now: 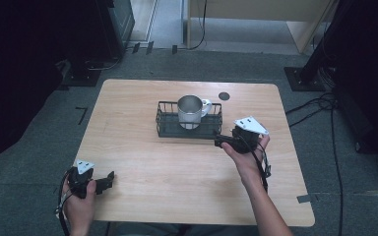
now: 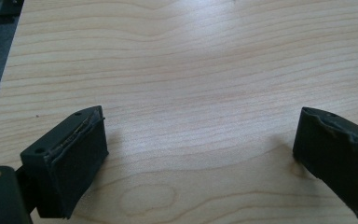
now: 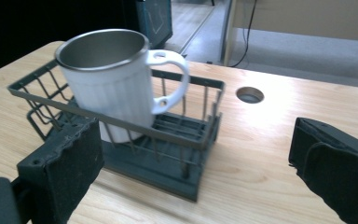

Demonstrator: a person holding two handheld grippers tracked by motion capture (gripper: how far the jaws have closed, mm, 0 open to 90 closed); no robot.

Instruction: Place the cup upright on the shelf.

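— Right gripper sat just beside the dark wire basket, jaws spread, grasping nothing?
— Yes. White steel-lined mug stood upright inside that basket. Left gripper, well apart from it, gaped too.

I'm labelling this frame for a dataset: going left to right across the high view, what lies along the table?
Left gripper → wire basket → mug → right gripper.
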